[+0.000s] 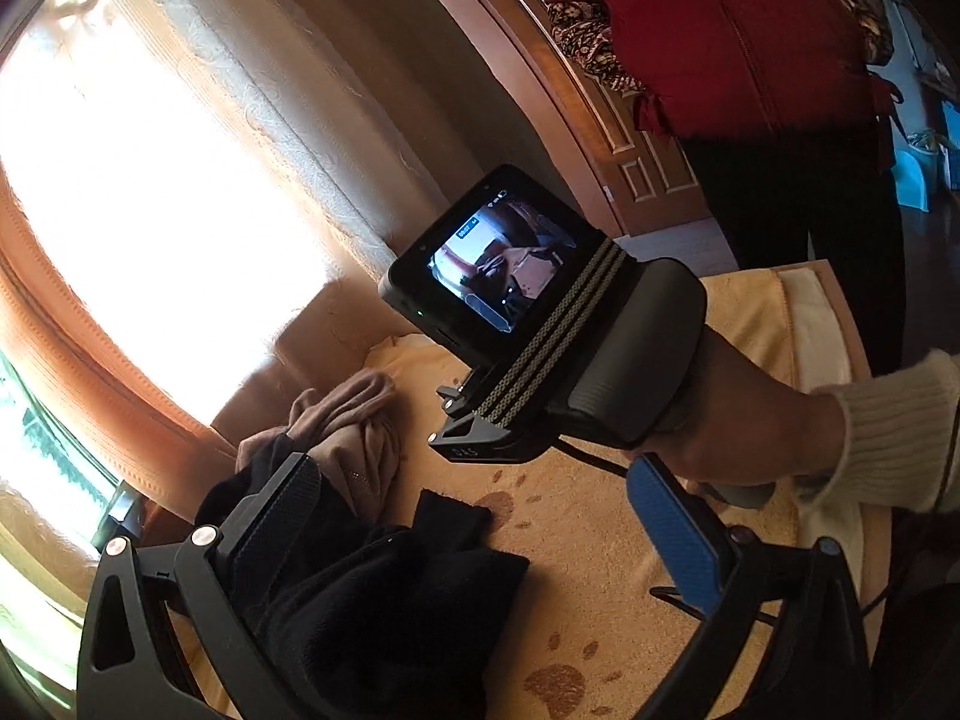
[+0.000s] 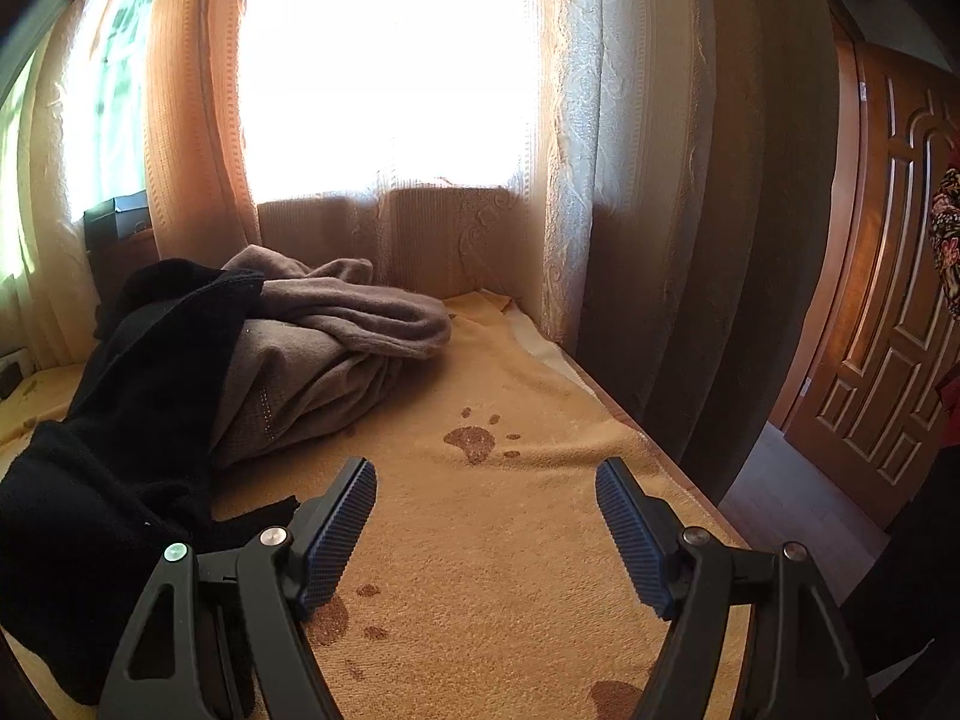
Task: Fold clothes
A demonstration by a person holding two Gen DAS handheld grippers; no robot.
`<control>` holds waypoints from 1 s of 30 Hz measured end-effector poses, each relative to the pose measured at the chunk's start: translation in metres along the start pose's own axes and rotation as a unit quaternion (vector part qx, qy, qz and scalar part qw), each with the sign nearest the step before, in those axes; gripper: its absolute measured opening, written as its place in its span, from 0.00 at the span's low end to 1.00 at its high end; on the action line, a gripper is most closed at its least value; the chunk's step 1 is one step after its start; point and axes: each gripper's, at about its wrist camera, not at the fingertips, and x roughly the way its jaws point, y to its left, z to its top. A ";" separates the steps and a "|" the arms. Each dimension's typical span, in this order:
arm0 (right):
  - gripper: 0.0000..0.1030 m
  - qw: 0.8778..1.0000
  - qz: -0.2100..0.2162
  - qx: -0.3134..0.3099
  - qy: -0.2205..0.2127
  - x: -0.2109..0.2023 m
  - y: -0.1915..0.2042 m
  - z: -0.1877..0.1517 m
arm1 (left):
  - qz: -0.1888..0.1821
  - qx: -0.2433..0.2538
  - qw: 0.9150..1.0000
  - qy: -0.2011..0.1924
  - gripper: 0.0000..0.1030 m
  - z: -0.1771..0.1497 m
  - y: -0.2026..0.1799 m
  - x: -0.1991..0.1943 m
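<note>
A: Black and taupe — two garments, one of each. The black garment (image 2: 114, 420) is heaped at the left of the yellow towel (image 2: 480, 540), and the taupe garment (image 2: 324, 348) lies bunched behind it, partly under it, near the curtain (image 2: 600, 180).

B: Tongs?

A: Two. Right gripper (image 2: 486, 528): jaws wide apart, nothing between them, just bare towel with brown paw prints (image 2: 474, 441) below. Its left finger sits just beside the black cloth; contact — cannot tell.

B: Left one?

A: Left gripper (image 1: 480, 546): jaws apart too. Black cloth lies under and between the fingers, and the dark finger overlaps it in the left wrist view, but no clamp visible. The blue pad (image 1: 672, 534) stands clear of the cloth.

B: Anything else?

A: One hand (image 1: 738, 414) in a cream knit sleeve (image 1: 900, 432) holds the right gripper's handle, with a small screen (image 1: 504, 264) on top. One wooden door (image 2: 888, 330).
</note>
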 end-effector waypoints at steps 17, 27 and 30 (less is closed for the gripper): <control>0.75 0.928 0.366 0.022 0.074 0.015 0.044 -0.016 | 0.114 -0.334 0.932 0.080 1.00 -0.166 0.187 0.019; 0.19 0.897 0.418 -0.046 0.135 0.005 0.113 -0.035 | 0.122 -0.321 0.936 0.072 1.00 -0.178 0.188 0.011; 0.16 0.869 0.476 -0.060 0.125 -0.039 0.105 -0.049 | 0.108 -0.335 0.935 0.050 1.00 -0.185 0.195 0.006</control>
